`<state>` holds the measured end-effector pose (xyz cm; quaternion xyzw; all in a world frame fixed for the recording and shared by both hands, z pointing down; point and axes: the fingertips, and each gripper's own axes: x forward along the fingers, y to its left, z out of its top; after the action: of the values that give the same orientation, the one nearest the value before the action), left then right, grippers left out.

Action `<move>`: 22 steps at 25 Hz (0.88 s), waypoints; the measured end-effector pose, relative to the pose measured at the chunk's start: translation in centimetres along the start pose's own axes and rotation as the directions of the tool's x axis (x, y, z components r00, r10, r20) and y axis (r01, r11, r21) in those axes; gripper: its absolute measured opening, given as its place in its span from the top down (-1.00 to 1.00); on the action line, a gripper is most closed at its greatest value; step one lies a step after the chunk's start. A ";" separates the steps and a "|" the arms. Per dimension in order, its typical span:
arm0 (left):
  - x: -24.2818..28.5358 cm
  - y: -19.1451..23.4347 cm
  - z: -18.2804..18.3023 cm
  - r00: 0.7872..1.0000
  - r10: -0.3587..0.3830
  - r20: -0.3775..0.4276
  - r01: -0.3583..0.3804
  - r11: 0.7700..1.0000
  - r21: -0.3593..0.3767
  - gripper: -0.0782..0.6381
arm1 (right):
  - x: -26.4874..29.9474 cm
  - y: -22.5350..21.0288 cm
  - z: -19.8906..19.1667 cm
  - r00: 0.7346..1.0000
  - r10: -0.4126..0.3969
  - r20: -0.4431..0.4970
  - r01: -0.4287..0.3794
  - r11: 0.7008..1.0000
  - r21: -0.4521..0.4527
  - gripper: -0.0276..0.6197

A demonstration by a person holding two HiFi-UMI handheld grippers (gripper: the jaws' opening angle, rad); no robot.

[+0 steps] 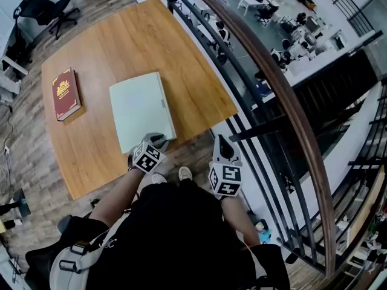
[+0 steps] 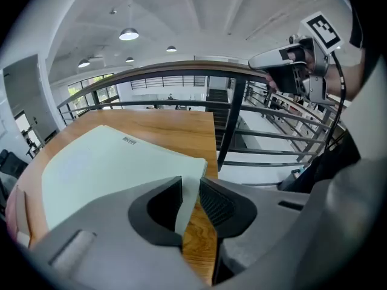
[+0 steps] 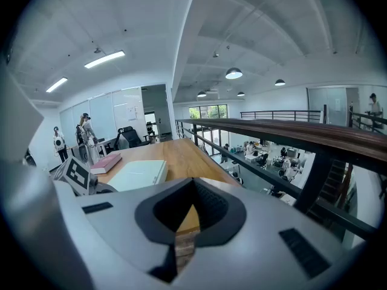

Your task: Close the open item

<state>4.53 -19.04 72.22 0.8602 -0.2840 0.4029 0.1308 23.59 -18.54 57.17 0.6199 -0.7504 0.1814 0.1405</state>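
The head view is showing the whole layout: the pale green flat rectangular item is lying shut and flat in the middle of the light brown wooden table, with a dark red hardcover book lying well apart to its left, and a dark metal railing with a brown wooden handrail running along the table's right side. Only the left gripper view is showing how the left gripper is meeting the item. Its fingers are standing apart with the item's near right corner between them, and bare table wood is showing between that corner and the right finger. That view is also catching a small printed label on the smooth, unmarked top cover. The right gripper view is showing what the others are not: the item's pale side edge, the book beyond it, and two people standing at the far left of the room. The right gripper is hanging off the table's near right corner with its fingers closed together on nothing.
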 end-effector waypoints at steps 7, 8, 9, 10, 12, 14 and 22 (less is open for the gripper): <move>-0.7 0.2 0.4 0.990 -0.115 0.080 0.130 0.966 -0.222 0.50 | 0.3 0.6 0.2 1.000 0.015 0.006 -0.015 1.000 -0.003 0.92; -0.9 0.0 0.6 0.989 -0.118 0.093 0.136 0.966 -0.220 0.47 | 0.3 0.6 0.2 1.000 0.017 0.007 -0.017 1.000 -0.004 0.92; -1.1 -0.1 0.9 0.987 -0.116 0.108 0.137 0.968 -0.209 0.45 | 0.3 0.7 0.2 1.000 0.020 0.007 -0.020 1.000 -0.005 0.92; -1.4 -0.2 1.3 0.986 -0.108 0.130 0.133 0.970 -0.202 0.45 | 0.4 0.8 0.2 1.000 0.022 0.008 -0.022 1.000 -0.005 0.92; -2.4 0.0 2.4 0.977 -0.079 0.197 0.122 0.969 -0.216 0.45 | 0.5 1.2 0.3 0.999 0.031 0.009 -0.031 1.000 -0.005 0.92; -3.4 0.4 3.3 0.964 -0.045 0.264 0.112 0.963 -0.247 0.45 | 0.9 1.6 0.3 0.999 0.044 0.008 -0.044 0.999 -0.005 0.92; -4.6 3.4 2.7 0.959 0.083 0.270 0.003 0.953 -0.304 0.45 | 2.0 4.4 0.7 0.994 0.105 0.012 -0.105 0.994 -0.031 0.92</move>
<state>1.83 -21.28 66.92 0.8723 -0.3752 0.2319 0.2110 18.91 -19.88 57.01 0.5785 -0.7856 0.1729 0.1350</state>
